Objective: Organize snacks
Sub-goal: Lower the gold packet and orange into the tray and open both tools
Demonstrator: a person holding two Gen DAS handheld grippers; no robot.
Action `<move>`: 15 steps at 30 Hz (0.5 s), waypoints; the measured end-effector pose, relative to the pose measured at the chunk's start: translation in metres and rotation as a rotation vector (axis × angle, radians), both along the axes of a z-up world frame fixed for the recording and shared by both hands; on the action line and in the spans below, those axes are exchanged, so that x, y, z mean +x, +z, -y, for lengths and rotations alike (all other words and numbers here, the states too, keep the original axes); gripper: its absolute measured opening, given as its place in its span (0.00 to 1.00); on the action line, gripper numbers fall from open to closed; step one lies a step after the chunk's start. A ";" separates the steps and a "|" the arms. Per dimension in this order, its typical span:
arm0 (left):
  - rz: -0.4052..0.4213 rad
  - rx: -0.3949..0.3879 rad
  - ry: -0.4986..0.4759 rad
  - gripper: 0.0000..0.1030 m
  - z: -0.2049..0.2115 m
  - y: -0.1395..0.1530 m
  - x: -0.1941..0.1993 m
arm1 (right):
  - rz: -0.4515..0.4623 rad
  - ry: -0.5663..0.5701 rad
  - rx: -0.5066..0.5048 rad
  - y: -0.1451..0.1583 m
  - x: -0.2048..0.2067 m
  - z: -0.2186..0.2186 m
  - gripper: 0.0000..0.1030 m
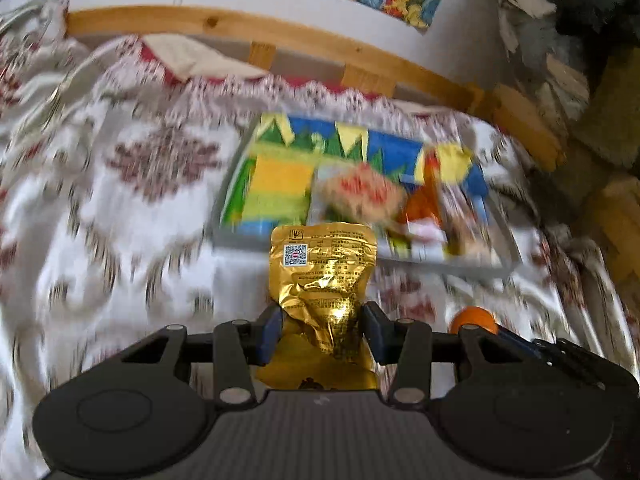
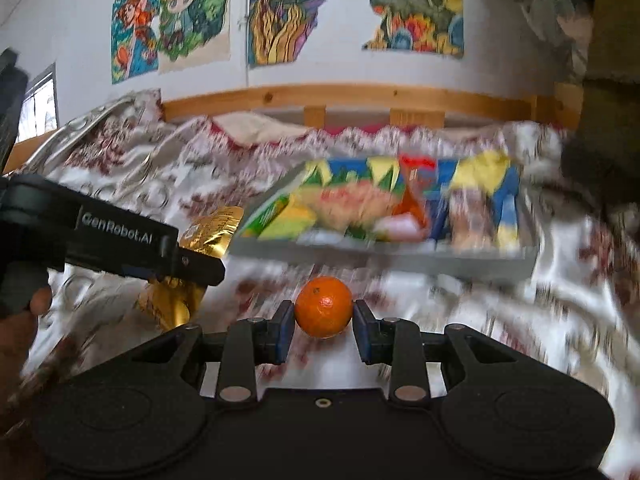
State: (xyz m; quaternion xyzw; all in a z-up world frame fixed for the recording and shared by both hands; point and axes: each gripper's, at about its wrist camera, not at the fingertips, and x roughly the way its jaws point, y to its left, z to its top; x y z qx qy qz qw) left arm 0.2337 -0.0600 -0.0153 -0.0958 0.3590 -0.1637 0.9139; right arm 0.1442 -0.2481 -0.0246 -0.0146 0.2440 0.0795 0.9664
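Through the right wrist camera I see my right gripper [image 2: 324, 326] low in the centre of the frame, its blue pads pressed on either side of a mandarin orange [image 2: 324, 307]. At the left edge my left gripper [image 2: 192, 266] reaches in from the side, clamped on a crumpled gold foil packet [image 2: 208, 228], with part of a hand [image 2: 24, 320] below it. Behind the orange, right of centre, a grey tray [image 2: 400, 258] with a colourful lining sits on the red-and-white patterned bedcover [image 2: 560, 300]; blurred snack packs [image 2: 360, 204] lie in it. Along the top, bright posters [image 2: 276, 8] hang on the wall above a wooden rail [image 2: 360, 98].
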 end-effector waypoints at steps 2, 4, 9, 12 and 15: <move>0.018 -0.002 0.015 0.47 0.001 0.007 0.027 | 0.033 -0.016 -0.011 0.007 0.021 0.006 0.32; 0.037 0.008 0.034 0.47 0.005 0.011 0.051 | 0.042 -0.043 -0.006 0.012 0.043 0.015 0.32; 0.045 0.014 0.065 0.47 0.011 0.005 0.102 | 0.024 -0.085 0.014 0.013 0.095 0.029 0.32; 0.030 0.016 0.083 0.47 0.013 -0.004 0.119 | 0.004 -0.093 0.016 0.007 0.117 0.028 0.32; 0.013 0.020 0.087 0.47 0.014 -0.014 0.131 | 0.008 -0.090 0.014 0.001 0.125 0.025 0.32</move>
